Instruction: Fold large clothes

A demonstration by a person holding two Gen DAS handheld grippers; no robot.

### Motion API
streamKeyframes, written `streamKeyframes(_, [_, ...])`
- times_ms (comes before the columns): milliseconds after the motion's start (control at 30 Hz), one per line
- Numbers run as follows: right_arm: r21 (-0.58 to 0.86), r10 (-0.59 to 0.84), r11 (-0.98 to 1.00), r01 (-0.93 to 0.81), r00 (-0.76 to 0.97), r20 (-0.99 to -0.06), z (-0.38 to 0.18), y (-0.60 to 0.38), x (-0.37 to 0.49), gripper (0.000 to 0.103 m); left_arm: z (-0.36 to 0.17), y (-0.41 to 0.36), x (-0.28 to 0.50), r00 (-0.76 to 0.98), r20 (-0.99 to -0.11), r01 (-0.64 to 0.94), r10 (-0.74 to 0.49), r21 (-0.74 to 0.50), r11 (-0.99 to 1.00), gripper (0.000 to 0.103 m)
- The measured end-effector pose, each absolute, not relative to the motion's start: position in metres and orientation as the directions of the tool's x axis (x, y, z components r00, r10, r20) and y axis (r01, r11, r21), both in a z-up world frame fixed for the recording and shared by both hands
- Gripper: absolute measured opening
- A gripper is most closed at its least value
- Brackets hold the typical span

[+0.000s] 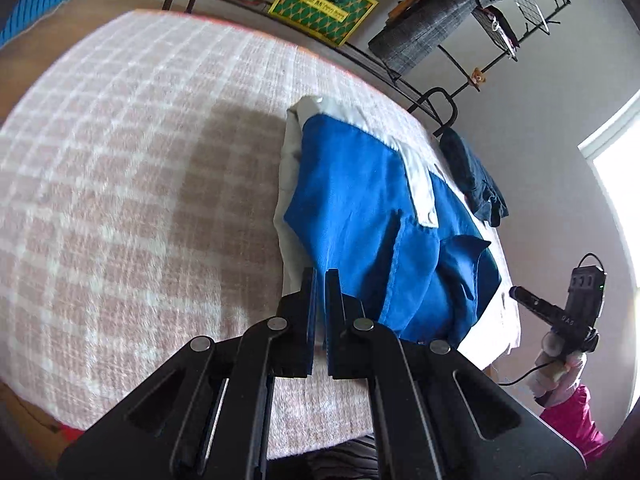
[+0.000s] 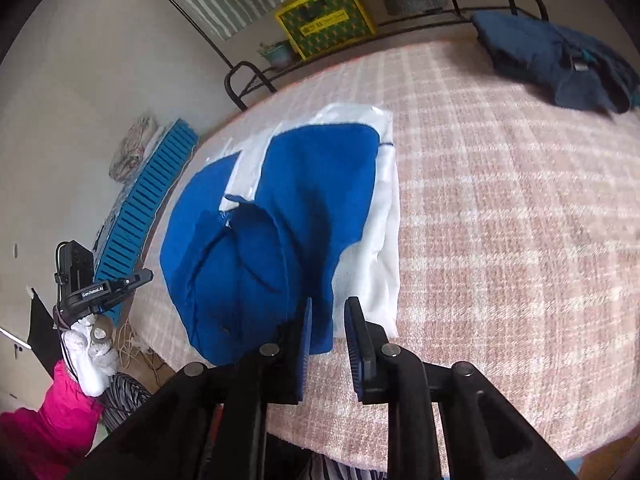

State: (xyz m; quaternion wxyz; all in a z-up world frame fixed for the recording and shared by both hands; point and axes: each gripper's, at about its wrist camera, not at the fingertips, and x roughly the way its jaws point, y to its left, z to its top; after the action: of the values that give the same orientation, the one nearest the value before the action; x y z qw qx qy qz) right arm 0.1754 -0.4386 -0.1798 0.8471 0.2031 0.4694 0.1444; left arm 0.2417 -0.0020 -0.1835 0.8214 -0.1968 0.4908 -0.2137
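Shirt [image 1: 360, 216] — blue and white, lying partly folded on the pink checked bed [image 1: 120, 160]. Blue panel on top, white edge showing along one side and at the far end.

Left gripper [image 1: 320, 280]: jaws nearly closed, a narrow slit between them, nothing held. Shirt lies just ahead of and to the right of these jaws; white edge close to the tips, contact cannot be told.

Right gripper [image 2: 328, 308]: jaws apart by a moderate gap, nothing between them. Shirt's near hem sits just ahead of the jaws, blue part to the left, white strip straight ahead.

Dark blue garment [image 2: 560, 60] — far ahead and right of the right jaws, well apart from the shirt, at the bed's far edge.
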Motion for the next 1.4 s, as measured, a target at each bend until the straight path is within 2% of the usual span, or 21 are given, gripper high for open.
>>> streamKeyframes(67, [0.465,0.429,0.881,-0.088,0.565,-0.705,-0.164,-0.431,0.186,0.027,-0.171,-0.013,0.254,0.459,-0.708,0.201,-0.536,-0.505,0.839,0.0])
streamKeyframes(167, [0.415,0.423,0.896,-0.157,0.584,-0.693,-0.161,-0.407,0.21,0.027,-0.166,-0.033,0.276,0.487,-0.69,0.246,-0.535,-0.479,0.843,0.0])
streamKeyframes(300, [0.38,0.366,0.92,-0.094,0.553,-0.749,-0.199,-0.402,0.242,0.027,-0.204,-0.049,0.303,0.433,-0.75,0.222,-0.5,-0.45,0.865,0.0])
streamKeyframes(400, [0.402,0.363,0.915,-0.029,0.491,-0.792,-0.241,-0.418,0.247,0.011,-0.247,-0.05,0.308,0.373,-0.805,0.177,-0.462,-0.427,0.887,0.0])
streamKeyframes(433, [0.42,0.376,0.907,-0.017,0.482,-0.791,-0.253,-0.425,0.245,0.0,-0.255,-0.049,0.309,0.374,-0.801,0.173,-0.468,-0.435,0.883,0.002])
streamKeyframes(533, [0.488,0.426,0.873,0.001,0.487,-0.762,-0.255,-0.437,0.241,0.0,-0.248,-0.049,0.305,0.385,-0.805,0.194,-0.452,-0.408,0.892,0.002])
streamKeyframes(600, [0.458,0.403,0.889,-0.007,0.487,-0.775,-0.238,-0.436,0.237,0.0,-0.235,-0.046,0.301,0.4,-0.804,0.208,-0.441,-0.389,0.898,0.002])
streamKeyframes(633, [0.434,0.385,0.901,-0.02,0.5,-0.776,-0.228,-0.434,0.231,0.005,-0.228,-0.045,0.299,0.414,-0.795,0.219,-0.443,-0.386,0.896,0.002])
streamKeyframes(667, [0.416,0.378,0.908,-0.042,0.512,-0.772,-0.217,-0.431,0.225,0.009,-0.219,-0.043,0.296,0.43,-0.783,0.23,-0.45,-0.387,0.893,0.002])
streamKeyframes(833, [0.482,0.541,0.838,-0.254,0.499,-0.677,-0.176,-0.398,0.203,0.009,-0.188,-0.049,0.299,0.458,-0.73,0.284,-0.507,-0.421,0.862,0.002])
streamKeyframes(933, [0.453,0.563,0.826,-0.335,0.453,-0.691,-0.178,-0.367,0.213,0.009,-0.184,-0.061,0.31,0.447,-0.725,0.31,-0.525,-0.425,0.85,0.002])
streamKeyframes(1067, [0.431,0.496,0.868,-0.247,0.497,-0.712,-0.201,-0.371,0.248,0.01,-0.198,-0.076,0.331,0.432,-0.735,0.304,-0.523,-0.427,0.852,0.005])
streamKeyframes(1133, [0.44,0.452,0.884,-0.157,0.52,-0.724,-0.221,-0.389,0.265,0.017,-0.216,-0.077,0.341,0.424,-0.746,0.278,-0.513,-0.432,0.858,0.006])
streamKeyframes(1167, [0.432,0.427,0.894,-0.117,0.512,-0.745,-0.234,-0.395,0.271,0.015,-0.225,-0.077,0.342,0.417,-0.744,0.268,-0.522,-0.449,0.853,0.006])
streamKeyframes(1233, [0.508,0.484,0.856,-0.094,0.49,-0.725,-0.255,-0.406,0.272,0.008,-0.24,-0.074,0.339,0.411,-0.739,0.256,-0.534,-0.469,0.845,0.006])
streamKeyframes(1333, [0.486,0.481,0.866,-0.117,0.46,-0.747,-0.244,-0.405,0.271,0.01,-0.235,-0.073,0.335,0.39,-0.758,0.27,-0.522,-0.448,0.852,0.006])
streamKeyframes(1400, [0.46,0.475,0.874,-0.155,0.466,-0.746,-0.225,-0.404,0.27,0.019,-0.219,-0.071,0.338,0.398,-0.747,0.269,-0.532,-0.459,0.847,0.006])
